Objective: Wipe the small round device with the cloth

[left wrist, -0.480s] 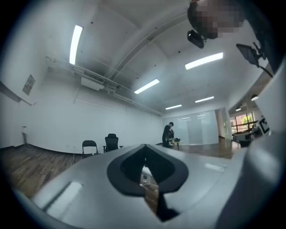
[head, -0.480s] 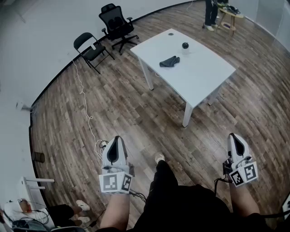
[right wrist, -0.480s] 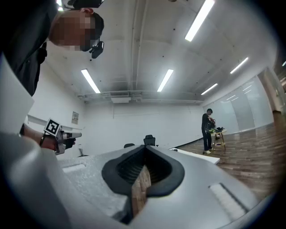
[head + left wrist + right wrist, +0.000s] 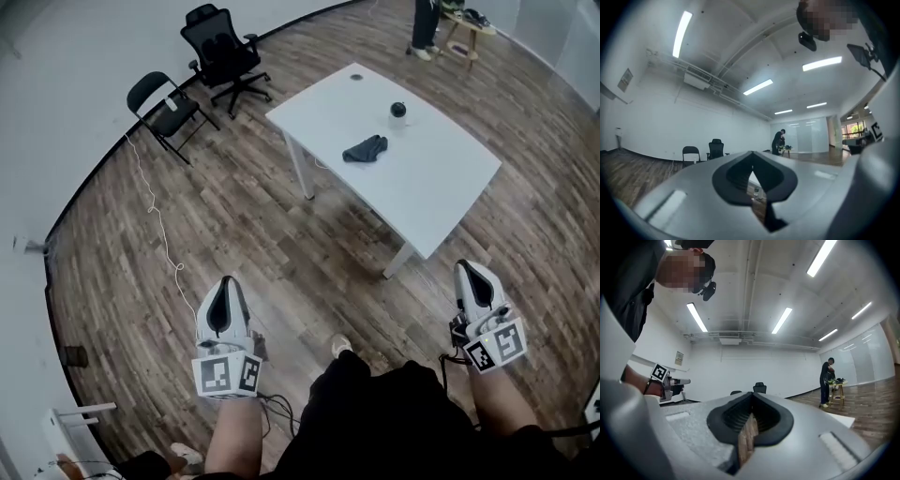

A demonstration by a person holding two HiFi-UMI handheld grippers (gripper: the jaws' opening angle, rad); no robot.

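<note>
Head view: you stand on the wood floor (image 4: 281, 244), well back from the white surface (image 4: 431, 183), with a gripper in each hand held low in front of you.
Small round device: it looks dark, almost black, and ball-shaped. It sits on the surface toward the far edge. A paler patch shows right under it, too small to make out.
Cloth: the cloth (image 4: 365, 149) is dark grey and bunched into a crumpled heap. It lies on the surface near the device, on your side of it and a little left, and the two do not touch.
Left gripper: your left gripper (image 4: 226, 284) points level and is well apart from the surface. Its own view shows the jaws closed tip to tip with nothing between them.
Right gripper: your right gripper (image 4: 471, 269) is also level and away from the surface. Its jaws are closed and empty, and only floor shows through the gap behind the tips.
Beyond the surface: a black office chair (image 4: 221, 49) and a folding chair (image 4: 163, 105) stand by the wall, and a person (image 4: 424, 26) stands at a small stool at the far end.
</note>
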